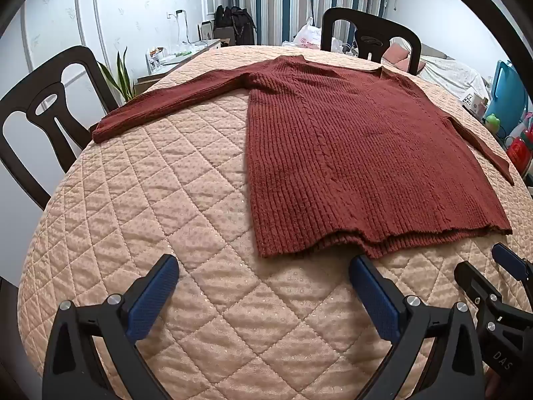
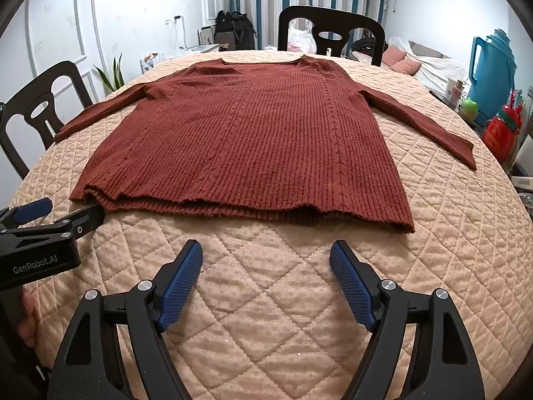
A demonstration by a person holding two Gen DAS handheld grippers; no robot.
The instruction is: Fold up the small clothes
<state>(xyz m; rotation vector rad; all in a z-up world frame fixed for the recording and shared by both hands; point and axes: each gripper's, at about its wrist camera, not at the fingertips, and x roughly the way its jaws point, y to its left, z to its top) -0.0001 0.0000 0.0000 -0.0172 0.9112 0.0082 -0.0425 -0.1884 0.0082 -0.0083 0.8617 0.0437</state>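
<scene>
A rust-red ribbed knit sweater (image 1: 359,153) lies flat, sleeves spread, on a round table with a peach quilted cover (image 1: 166,206); it also shows in the right wrist view (image 2: 246,146). My left gripper (image 1: 265,263) is open and empty, just short of the sweater's hem near its left corner. My right gripper (image 2: 266,250) is open and empty, a little in front of the hem's middle. The right gripper also shows at the lower right of the left wrist view (image 1: 486,263), and the left gripper at the left edge of the right wrist view (image 2: 70,210).
Dark wooden chairs stand at the far side (image 2: 329,33) and the left (image 1: 43,106) of the table. A blue thermos (image 2: 493,73), a red container (image 2: 503,133) and small items crowd the right edge. A plant (image 1: 118,73) stands at the back left.
</scene>
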